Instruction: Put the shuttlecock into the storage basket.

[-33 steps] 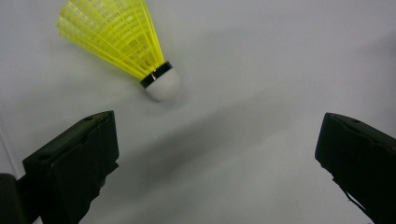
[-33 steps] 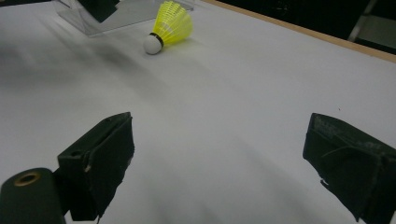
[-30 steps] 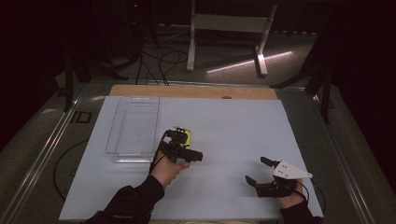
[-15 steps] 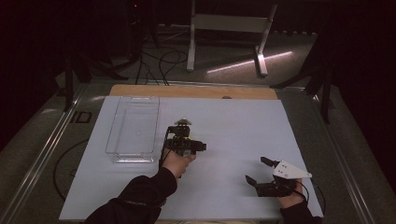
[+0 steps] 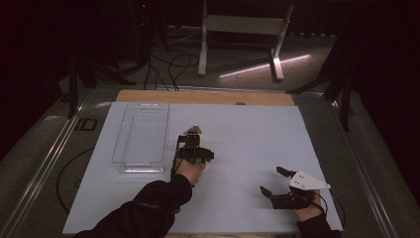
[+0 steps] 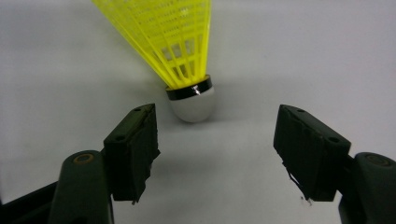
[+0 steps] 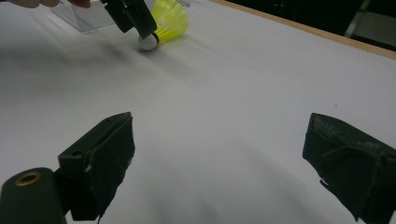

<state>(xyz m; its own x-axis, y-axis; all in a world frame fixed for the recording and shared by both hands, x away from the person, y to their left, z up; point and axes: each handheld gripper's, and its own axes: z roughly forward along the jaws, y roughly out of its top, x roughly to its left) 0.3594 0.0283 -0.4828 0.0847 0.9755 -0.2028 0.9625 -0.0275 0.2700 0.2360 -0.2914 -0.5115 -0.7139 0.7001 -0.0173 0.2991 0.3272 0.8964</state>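
Observation:
A yellow shuttlecock (image 6: 187, 51) with a white cork tip lies on its side on the white sheet. My left gripper (image 6: 215, 116) is low over it with the cork just past its fingertips and roughly midway between them. The jaws have just been closing, but both pads still stand apart from the cork. From the right gripper view, the shuttlecock (image 7: 168, 21) lies far off with the left gripper's dark jaw (image 7: 135, 18) beside its cork. In the high view, the left gripper (image 5: 192, 141) covers most of it. My right gripper (image 5: 271, 180) rests open near the front right, holding nothing (image 7: 219, 123).
A clear plastic tray (image 5: 140, 169) stands on the white sheet (image 5: 257, 134) to the left of the left gripper. A wooden strip (image 5: 208, 96) runs along the table's far edge. Metal rails flank the table, and cables and a stand lie on the floor beyond.
The left gripper has shifted slightly right and down over the shuttlecock, hiding most of its yellow skirt in the high view. The right gripper has stayed put.

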